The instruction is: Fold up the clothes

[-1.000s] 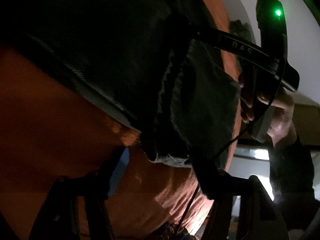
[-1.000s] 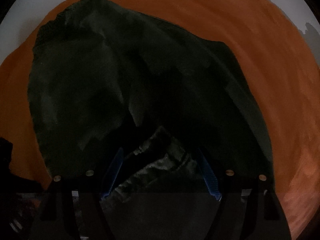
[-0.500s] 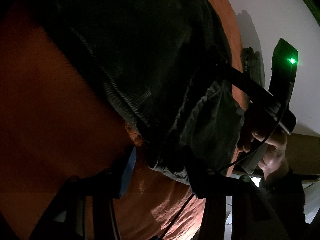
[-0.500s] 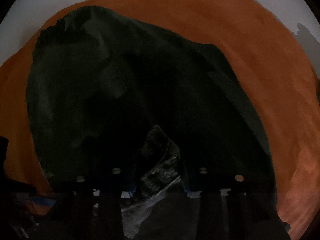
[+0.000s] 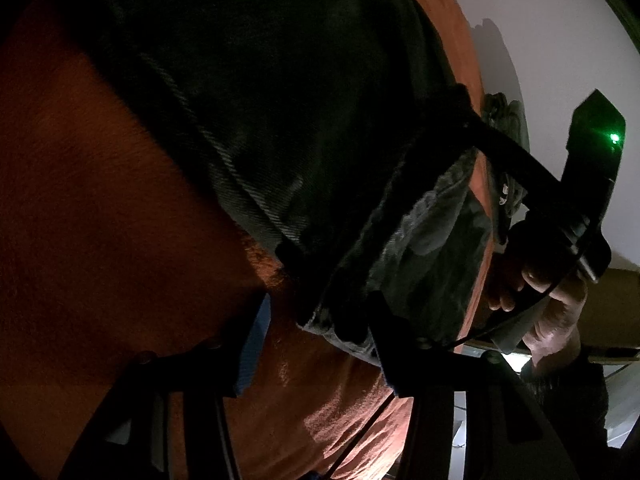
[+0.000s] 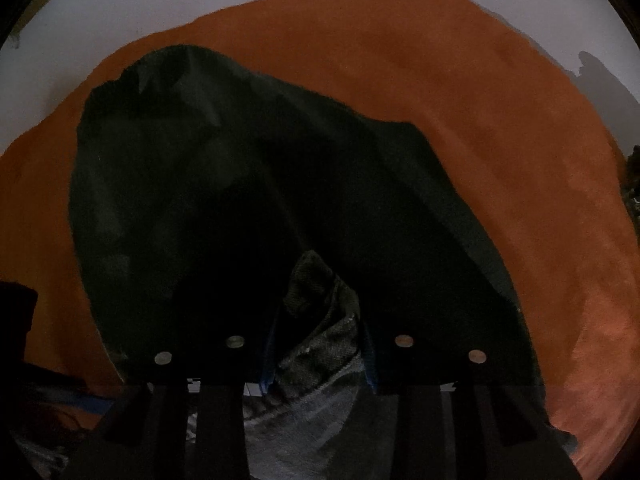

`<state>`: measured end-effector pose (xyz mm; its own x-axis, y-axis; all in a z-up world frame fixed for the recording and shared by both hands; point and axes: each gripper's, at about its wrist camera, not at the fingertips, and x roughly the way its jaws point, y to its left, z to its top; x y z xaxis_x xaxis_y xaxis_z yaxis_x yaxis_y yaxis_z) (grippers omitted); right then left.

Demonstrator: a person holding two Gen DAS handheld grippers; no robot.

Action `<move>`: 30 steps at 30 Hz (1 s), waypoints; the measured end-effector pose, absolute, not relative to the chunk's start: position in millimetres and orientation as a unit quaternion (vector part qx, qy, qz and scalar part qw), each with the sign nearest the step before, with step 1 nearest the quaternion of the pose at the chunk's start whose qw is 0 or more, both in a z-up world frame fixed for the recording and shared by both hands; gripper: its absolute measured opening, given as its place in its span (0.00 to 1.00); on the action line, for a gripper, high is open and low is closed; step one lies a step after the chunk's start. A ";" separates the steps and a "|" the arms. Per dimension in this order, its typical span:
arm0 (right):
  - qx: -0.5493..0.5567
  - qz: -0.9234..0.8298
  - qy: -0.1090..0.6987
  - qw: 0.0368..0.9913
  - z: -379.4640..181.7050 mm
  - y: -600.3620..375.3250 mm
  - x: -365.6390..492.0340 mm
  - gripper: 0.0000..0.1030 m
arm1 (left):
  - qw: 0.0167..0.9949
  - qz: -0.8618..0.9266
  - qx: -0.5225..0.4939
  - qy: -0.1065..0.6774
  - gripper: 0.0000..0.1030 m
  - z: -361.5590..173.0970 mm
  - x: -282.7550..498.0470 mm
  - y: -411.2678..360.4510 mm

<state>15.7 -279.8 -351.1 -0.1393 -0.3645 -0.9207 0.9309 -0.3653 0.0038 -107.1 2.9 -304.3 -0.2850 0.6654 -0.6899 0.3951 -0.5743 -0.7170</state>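
Observation:
A dark denim garment (image 6: pixel 248 200) lies bunched on an orange cloth (image 6: pixel 500 152). My right gripper (image 6: pixel 318 344) is shut on a raised fold of its paler denim edge (image 6: pixel 320 320), which stands up between the blue pads. In the left wrist view that gripper (image 5: pixel 464 124) shows at the right, held by a person's hand (image 5: pixel 556 304), with a green light on its body. My left gripper (image 5: pixel 316 332) is open low over the cloth. The garment's frayed hem corner (image 5: pixel 340 324) sits between its fingers, with no visible pinch.
The orange cloth (image 5: pixel 100 220) covers a white surface (image 6: pixel 100 32) that shows beyond its far edge. A small dark patterned item (image 5: pixel 508 120) lies on the white surface past the cloth. A brown board (image 5: pixel 616 308) sits behind the hand.
My right gripper's fingers closed from wide apart onto the denim fold and drew back, showing more orange cloth. My left gripper moved in toward the hem corner, its gap slightly narrower.

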 end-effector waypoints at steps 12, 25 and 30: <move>0.465 -0.694 0.291 0.465 -351.2 -266.2 11.5 0.31 | 0.115 0.655 -0.586 -0.464 0.55 -302.9 -99.9 -1.2; 0.470 -0.719 0.251 0.445 -335.7 -277.8 -8.7 0.31 | 0.101 0.643 -0.574 -0.496 0.55 -305.4 -89.4 -31.1; 0.519 -0.694 0.244 0.434 -354.9 -280.9 -26.7 0.43 | 0.100 0.647 -0.579 -0.486 0.55 -303.6 -89.6 -27.4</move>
<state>-26.7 -280.9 -354.9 -0.0839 -0.3499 -0.9330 0.8568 -0.5033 0.1117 -89.6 -27.4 -303.6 -0.3098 0.6924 -0.6516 0.4336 -0.5070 -0.7449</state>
